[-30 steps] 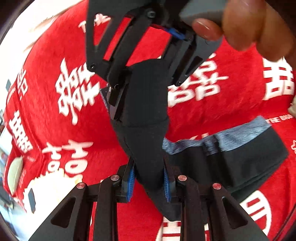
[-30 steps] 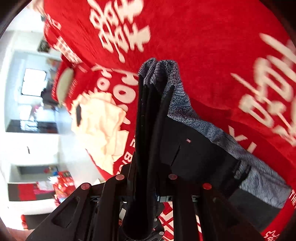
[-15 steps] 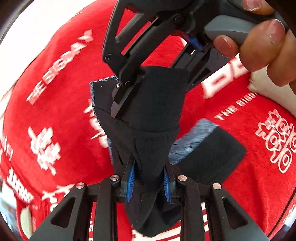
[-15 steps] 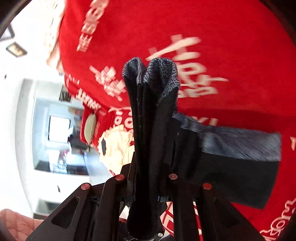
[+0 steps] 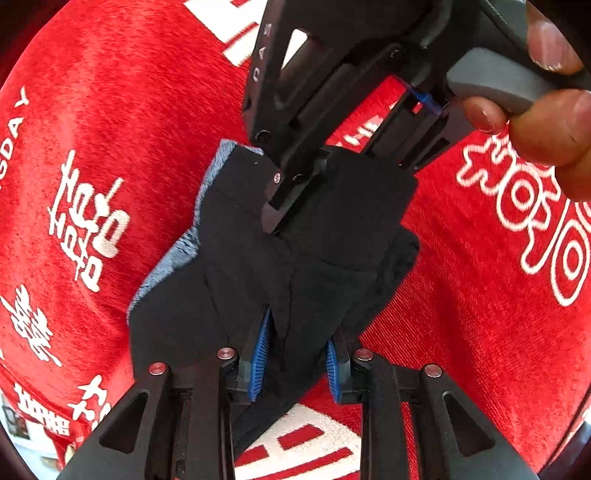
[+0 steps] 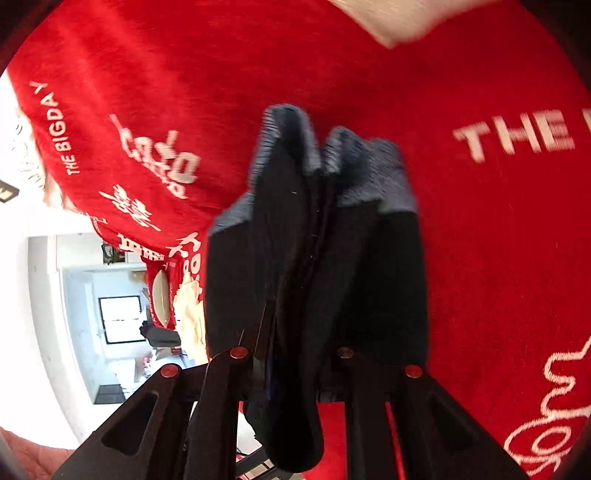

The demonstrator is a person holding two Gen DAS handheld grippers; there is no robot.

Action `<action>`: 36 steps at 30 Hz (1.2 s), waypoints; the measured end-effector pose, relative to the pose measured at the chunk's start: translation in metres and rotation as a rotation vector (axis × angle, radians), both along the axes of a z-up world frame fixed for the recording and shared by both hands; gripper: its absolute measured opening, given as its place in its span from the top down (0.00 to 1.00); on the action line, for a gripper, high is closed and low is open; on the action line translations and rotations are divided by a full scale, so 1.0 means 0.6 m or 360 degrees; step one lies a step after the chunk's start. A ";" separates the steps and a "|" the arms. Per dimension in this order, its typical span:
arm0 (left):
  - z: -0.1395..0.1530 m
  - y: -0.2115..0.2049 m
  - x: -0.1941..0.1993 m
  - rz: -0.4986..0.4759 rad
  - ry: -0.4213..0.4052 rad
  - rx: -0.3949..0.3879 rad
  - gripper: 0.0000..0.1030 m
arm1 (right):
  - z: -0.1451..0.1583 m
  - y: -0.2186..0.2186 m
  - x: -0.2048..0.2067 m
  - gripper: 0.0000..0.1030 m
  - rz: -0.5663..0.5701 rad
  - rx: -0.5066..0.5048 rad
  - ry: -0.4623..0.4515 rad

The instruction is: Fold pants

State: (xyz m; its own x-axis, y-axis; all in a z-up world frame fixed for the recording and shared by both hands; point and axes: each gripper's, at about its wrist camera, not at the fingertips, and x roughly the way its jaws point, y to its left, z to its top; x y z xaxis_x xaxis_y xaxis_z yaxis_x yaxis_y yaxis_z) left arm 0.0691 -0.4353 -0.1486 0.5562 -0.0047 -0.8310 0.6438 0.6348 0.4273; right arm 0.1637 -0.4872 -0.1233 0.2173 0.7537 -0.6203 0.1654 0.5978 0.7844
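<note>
The black pants (image 5: 236,266), with a grey-blue inner waistband (image 5: 212,181), are bunched into a folded bundle held above the red cloth. My left gripper (image 5: 295,365) is shut on the near end of the bundle, its blue pads (image 5: 258,354) pressing the fabric. My right gripper (image 5: 295,192) faces it from above, shut on the far end, a hand on its grey trigger. In the right wrist view the pants (image 6: 317,258) fill the right gripper (image 6: 291,354), grey waistband edge up.
A red cloth with white lettering (image 5: 480,295) covers the surface under the pants; it also shows in the right wrist view (image 6: 498,258). A pale garment (image 6: 388,18) lies at the top edge. A room with a window (image 6: 120,319) lies past the cloth's left edge.
Both grippers have swung over the red cloth with the pants. The loose trailing part of the pants has come in under the bundle. Both grips are unchanged.
</note>
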 end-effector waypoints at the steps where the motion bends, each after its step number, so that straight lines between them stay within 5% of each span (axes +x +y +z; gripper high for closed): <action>1: -0.005 -0.002 -0.002 -0.0002 -0.0006 0.0017 0.73 | -0.007 -0.002 -0.001 0.83 -0.0003 0.0000 0.0002; 6: -0.003 0.000 -0.014 0.0001 0.0051 0.0004 0.50 | -0.026 -0.007 -0.008 0.79 -0.0003 -0.0050 0.0009; 13: 0.060 0.075 -0.005 0.0141 0.0115 -0.0137 0.50 | 0.013 -0.005 -0.017 0.67 0.0023 -0.0295 0.0047; 16: 0.093 0.133 0.042 0.0307 0.0070 -0.0196 0.50 | 0.036 -0.014 -0.027 0.59 0.0002 -0.0546 0.0079; 18: 0.109 0.176 0.087 0.0443 0.0046 -0.0243 0.49 | 0.062 -0.020 -0.036 0.59 -0.0020 -0.0668 0.0055; 21: 0.112 0.231 0.156 0.0655 0.0072 -0.0325 0.38 | 0.097 -0.014 -0.030 0.77 -0.0057 -0.0795 0.0003; 29: 0.026 0.292 0.227 0.0950 0.0430 -0.0580 0.38 | 0.093 0.073 0.046 0.78 0.0062 -0.0846 -0.0153; 36: -0.028 0.313 0.197 0.0976 0.0480 -0.0671 0.33 | 0.047 0.092 0.002 0.81 0.0138 -0.0957 -0.0109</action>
State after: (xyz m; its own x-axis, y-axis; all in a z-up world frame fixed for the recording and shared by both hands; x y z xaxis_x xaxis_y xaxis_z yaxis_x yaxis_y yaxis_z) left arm 0.1874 -0.2477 -0.1653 0.3135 -0.1183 -0.9422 0.1774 0.9820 -0.0643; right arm 0.1647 -0.4322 -0.0952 0.2253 0.2926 -0.9293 0.0574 0.9482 0.3125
